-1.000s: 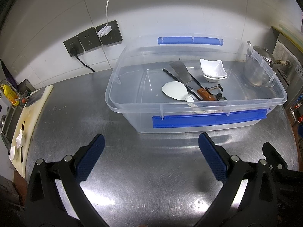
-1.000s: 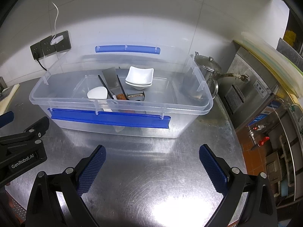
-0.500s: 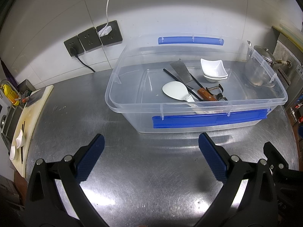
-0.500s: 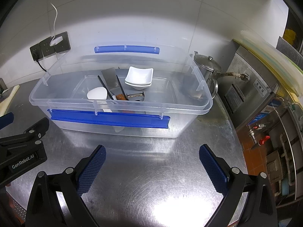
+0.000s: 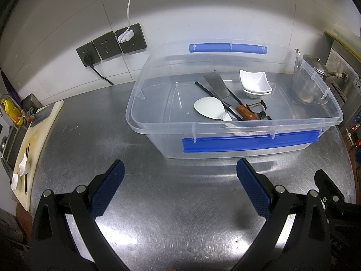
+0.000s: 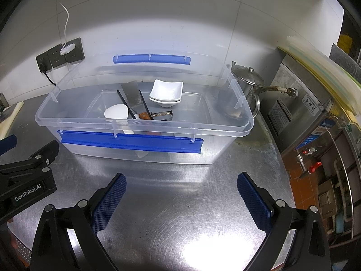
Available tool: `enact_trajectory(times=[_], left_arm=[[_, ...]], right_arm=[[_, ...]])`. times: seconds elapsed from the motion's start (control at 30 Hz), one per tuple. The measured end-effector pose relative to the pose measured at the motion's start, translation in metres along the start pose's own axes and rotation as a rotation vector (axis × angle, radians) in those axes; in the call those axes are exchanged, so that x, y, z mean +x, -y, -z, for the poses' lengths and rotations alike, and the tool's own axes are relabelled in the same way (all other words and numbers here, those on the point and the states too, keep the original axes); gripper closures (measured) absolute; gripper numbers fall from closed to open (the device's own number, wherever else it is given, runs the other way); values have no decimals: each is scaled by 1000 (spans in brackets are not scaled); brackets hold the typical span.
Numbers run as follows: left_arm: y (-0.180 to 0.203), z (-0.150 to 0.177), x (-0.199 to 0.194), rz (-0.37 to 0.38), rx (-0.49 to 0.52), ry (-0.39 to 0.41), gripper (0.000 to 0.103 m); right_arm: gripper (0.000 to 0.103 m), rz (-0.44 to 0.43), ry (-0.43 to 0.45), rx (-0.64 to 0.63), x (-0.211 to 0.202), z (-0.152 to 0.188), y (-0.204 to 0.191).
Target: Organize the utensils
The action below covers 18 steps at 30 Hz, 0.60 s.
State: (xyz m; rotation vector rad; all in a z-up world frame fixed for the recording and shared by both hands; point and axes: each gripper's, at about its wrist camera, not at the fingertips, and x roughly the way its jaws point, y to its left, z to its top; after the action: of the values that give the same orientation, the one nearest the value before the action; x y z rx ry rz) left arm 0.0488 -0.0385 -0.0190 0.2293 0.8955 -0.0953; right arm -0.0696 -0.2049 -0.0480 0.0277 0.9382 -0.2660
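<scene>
Writing: "GenRobot.AI" on left tongs (image 6: 13, 142) body.
Tongs: left and right tongs (image 6: 181, 195) both released, empty, above counter (image 6: 176, 214).
Change: none; bin (image 6: 144, 124) unmoved.

The desk (image 5: 158, 203) is brushed steel, shiny and full of fine scratches. The bin (image 5: 225, 149) is clear glossy plastic with solid blue plastic strips. Inside, the rice paddle (image 5: 208, 108) looks like smooth white plastic, the little dishes (image 5: 255, 82) are glossy white, and the scraper (image 5: 217, 85) is dull metal with a wood handle. The claw pads (image 6: 108, 203) are blue textured rubber on matt black plastic. The kettle (image 6: 246, 80) is worn steel.
</scene>
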Motion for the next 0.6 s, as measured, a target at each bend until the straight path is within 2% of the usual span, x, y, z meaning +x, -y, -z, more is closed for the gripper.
enact_trajectory(times=[0.6], left_arm=[[-1, 0, 0, -2, -4, 2, 8]], right_arm=[[5, -4, 1, -3, 0, -1, -1]])
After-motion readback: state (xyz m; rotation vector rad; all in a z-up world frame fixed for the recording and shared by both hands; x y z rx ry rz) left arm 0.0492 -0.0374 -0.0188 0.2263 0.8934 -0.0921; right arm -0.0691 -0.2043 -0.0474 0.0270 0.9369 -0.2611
